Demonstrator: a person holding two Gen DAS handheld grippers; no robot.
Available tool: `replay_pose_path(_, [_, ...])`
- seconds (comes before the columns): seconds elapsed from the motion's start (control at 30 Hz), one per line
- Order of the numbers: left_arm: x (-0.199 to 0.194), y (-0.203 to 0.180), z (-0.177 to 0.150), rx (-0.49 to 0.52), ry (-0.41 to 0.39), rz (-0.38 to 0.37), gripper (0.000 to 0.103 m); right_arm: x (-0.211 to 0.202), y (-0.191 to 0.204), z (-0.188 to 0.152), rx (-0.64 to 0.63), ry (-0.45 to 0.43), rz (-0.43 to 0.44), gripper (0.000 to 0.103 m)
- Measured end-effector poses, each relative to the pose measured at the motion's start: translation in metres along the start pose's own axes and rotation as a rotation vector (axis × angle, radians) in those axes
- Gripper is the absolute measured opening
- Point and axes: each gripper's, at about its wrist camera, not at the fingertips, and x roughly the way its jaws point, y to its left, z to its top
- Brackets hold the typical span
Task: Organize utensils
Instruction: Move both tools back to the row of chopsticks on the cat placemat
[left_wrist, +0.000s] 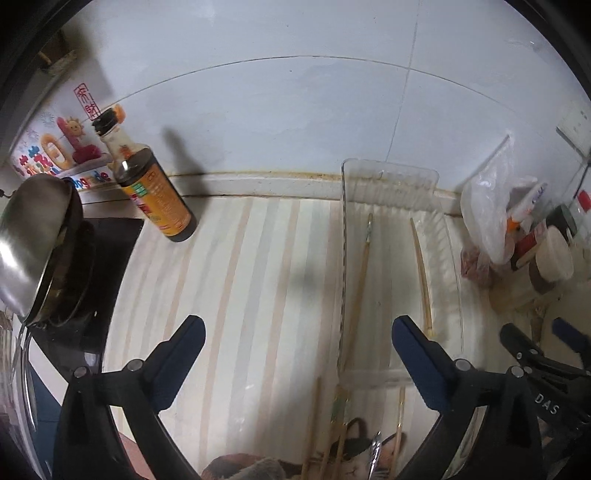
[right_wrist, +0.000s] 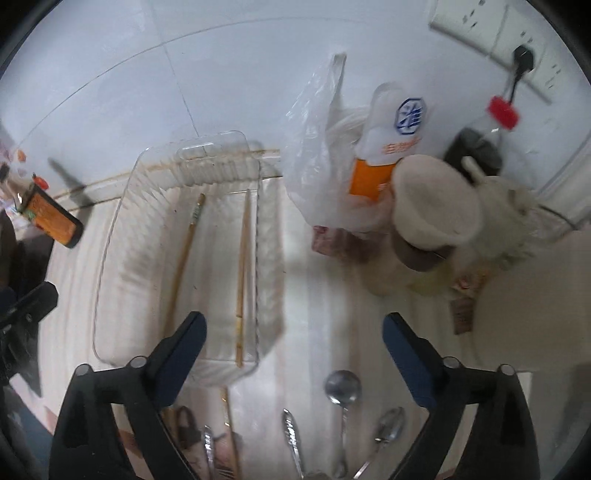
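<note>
A clear plastic tray (right_wrist: 125, 229) lies on the striped counter and holds two wooden chopsticks (right_wrist: 242, 273); it also shows in the left wrist view (left_wrist: 448, 258). My left gripper (left_wrist: 297, 328) is open and empty, hovering left of the tray, with more chopsticks (left_wrist: 341, 417) on the counter below it. My right gripper (right_wrist: 293, 325) is open and empty above the tray's near right corner. Two metal spoons (right_wrist: 341, 387) and other metal utensils (right_wrist: 291, 435) lie on the counter beneath it. The right gripper's fingertips (left_wrist: 517, 339) show at the right in the left wrist view.
A soy sauce bottle (left_wrist: 155, 184) stands at the back left by a steel pot (left_wrist: 33, 236) on a stove. At the right are a plastic bag (right_wrist: 317, 162), an orange-and-white bottle (right_wrist: 388, 147), a lidded jar (right_wrist: 432, 206) and a red-capped bottle (right_wrist: 480, 140). A tiled wall (left_wrist: 295, 92) rises behind.
</note>
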Motion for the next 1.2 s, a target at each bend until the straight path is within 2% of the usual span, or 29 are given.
replay_pose_path(0.17, [-0.021, -0.003, -0.020, 0.018, -0.038, 0.002, 0.103, -0.032, -0.002, -0.026, 0.001, -0.060, -0.002, 0.101])
replay_pose_path(0.43, [-0.078, -0.006, -0.045, 0.048, -0.154, -0.030, 0.103, -0.100, -0.012, -0.057, 0.020, -0.203, -0.012, 0.101])
replay_pose_path(0.63, [-0.115, -0.002, -0.058, 0.048, -0.222, -0.059, 0.103, -0.143, -0.023, -0.074, 0.064, -0.279, 0.028, 0.101])
replay_pose_path(0.77, [-0.122, 0.003, -0.071, 0.042, -0.219, -0.081, 0.103, -0.149, -0.030, -0.087, 0.109, -0.255, 0.108, 0.101])
replay_pose_path(0.83, [-0.112, 0.006, -0.081, 0.047, -0.195, -0.075, 0.103, -0.135, -0.031, -0.096, 0.120, -0.202, 0.151, 0.101])
replay_pose_path(0.93, [-0.072, 0.011, -0.103, 0.045, -0.088, -0.072, 0.103, -0.097, -0.031, -0.114, 0.136, -0.079, 0.182, 0.098])
replay_pose_path(0.97, [-0.061, 0.011, -0.109, 0.046, -0.058, -0.070, 0.103, -0.083, -0.030, -0.121, 0.144, -0.033, 0.192, 0.092])
replay_pose_path(1.0, [-0.038, 0.012, -0.118, 0.046, 0.005, -0.071, 0.102, -0.065, -0.029, -0.130, 0.152, 0.028, 0.196, 0.070])
replay_pose_path(1.03, [-0.021, 0.012, -0.127, 0.047, 0.051, -0.075, 0.099, -0.050, -0.028, -0.137, 0.156, 0.081, 0.207, 0.053])
replay_pose_path(1.07, [-0.003, 0.012, -0.134, 0.045, 0.101, -0.085, 0.097, -0.036, -0.028, -0.144, 0.162, 0.122, 0.221, 0.049])
replay_pose_path(1.17, [0.045, 0.007, -0.156, 0.044, 0.238, -0.120, 0.075, -0.005, -0.025, -0.161, 0.166, 0.199, 0.238, 0.047])
replay_pose_path(1.2, [0.054, 0.005, -0.161, 0.044, 0.262, -0.123, 0.058, 0.005, -0.023, -0.167, 0.170, 0.223, 0.241, 0.047])
